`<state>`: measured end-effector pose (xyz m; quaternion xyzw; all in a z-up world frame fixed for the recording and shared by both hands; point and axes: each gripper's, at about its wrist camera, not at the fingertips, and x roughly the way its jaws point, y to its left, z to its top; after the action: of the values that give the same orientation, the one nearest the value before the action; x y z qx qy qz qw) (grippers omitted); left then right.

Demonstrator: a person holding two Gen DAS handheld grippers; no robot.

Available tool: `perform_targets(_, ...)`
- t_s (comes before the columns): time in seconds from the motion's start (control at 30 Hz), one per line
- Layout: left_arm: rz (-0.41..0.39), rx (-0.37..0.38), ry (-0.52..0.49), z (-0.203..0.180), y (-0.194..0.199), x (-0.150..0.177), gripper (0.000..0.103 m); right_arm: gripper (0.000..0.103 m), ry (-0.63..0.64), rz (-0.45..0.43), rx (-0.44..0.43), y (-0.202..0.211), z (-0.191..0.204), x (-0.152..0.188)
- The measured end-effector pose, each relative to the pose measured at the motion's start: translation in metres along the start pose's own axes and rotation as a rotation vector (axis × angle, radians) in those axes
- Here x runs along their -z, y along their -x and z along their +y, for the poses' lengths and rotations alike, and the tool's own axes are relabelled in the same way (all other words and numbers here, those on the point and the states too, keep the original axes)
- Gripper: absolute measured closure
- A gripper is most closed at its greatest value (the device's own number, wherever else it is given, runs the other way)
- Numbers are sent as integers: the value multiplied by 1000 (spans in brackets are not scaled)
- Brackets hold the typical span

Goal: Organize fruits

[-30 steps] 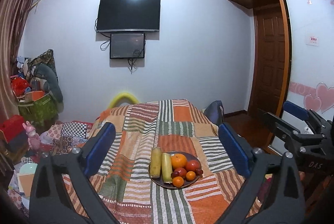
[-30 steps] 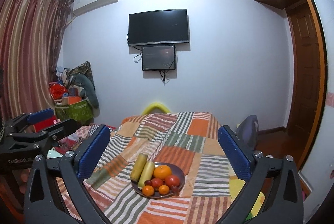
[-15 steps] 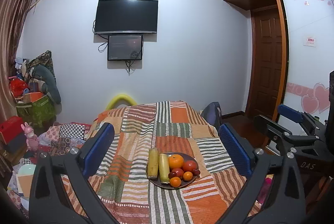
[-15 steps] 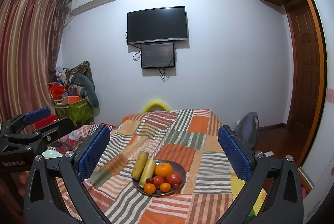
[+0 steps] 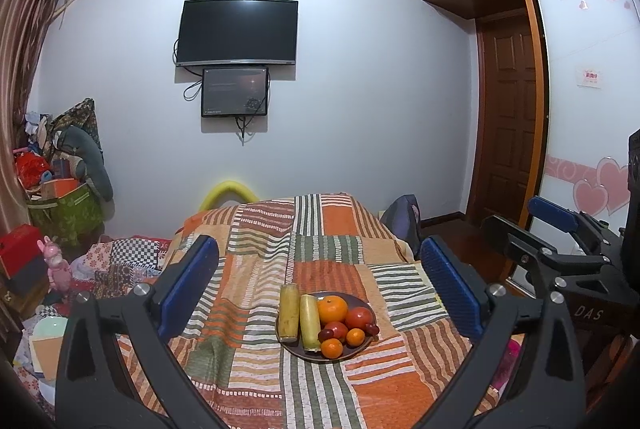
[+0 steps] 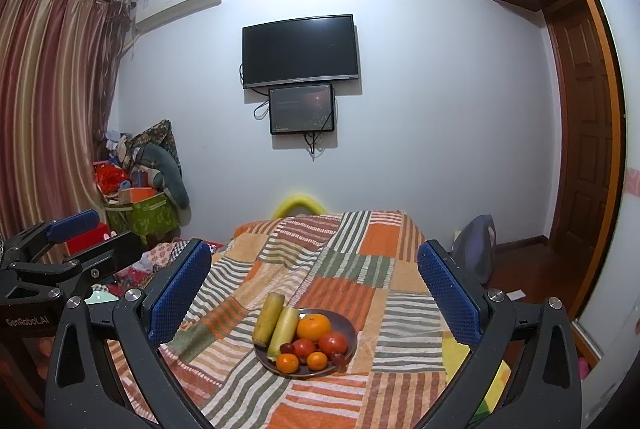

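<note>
Left gripper (image 5: pixel 320 289): jaws spread wide, nothing between the blue pads (image 5: pixel 190 283); it is held above the near end of the bed, short of the fruit. Right gripper (image 6: pixel 314 289): likewise released and empty, in a matching position.

Each view catches the other tool at its edge: the right gripper's black frame and blue pad at the far right of the left view, the left gripper at the far left of the right view.

The dark plate (image 5: pixel 294 349) rests on the striped patchwork bedspread (image 5: pixel 332 253), framed between the open fingers in both views and touched by neither gripper. On it lie two corn cobs (image 5: pixel 289 313) side by side on the left, touching each other. A large orange (image 5: pixel 332 309) sits at the back, beside a red tomato (image 5: pixel 359 317). Two small tangerines (image 5: pixel 332 347) lie at the front rim, with another red fruit and dark grapes (image 5: pixel 372 329) among them.

Only the right view shows a yellow item (image 6: pixel 456 353) under the bedspread's right edge, and the striped curtains (image 6: pixel 52 101) in full. Only the left view shows the wardrobe door with pink hearts (image 5: pixel 600 185).

Beyond the bed: a cluttered green box (image 6: pixel 140 213) at left, a wall television (image 5: pixel 238 31) with a smaller screen beneath, and a brown door (image 5: pixel 510 133).
</note>
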<state>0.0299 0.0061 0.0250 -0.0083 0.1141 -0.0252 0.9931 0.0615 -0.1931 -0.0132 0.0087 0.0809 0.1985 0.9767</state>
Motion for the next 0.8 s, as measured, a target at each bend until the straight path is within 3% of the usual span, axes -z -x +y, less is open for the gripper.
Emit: perform_targets(0.8,0,12,14,1,0,-1,0,0,-8,-14,4,3,1,-7)
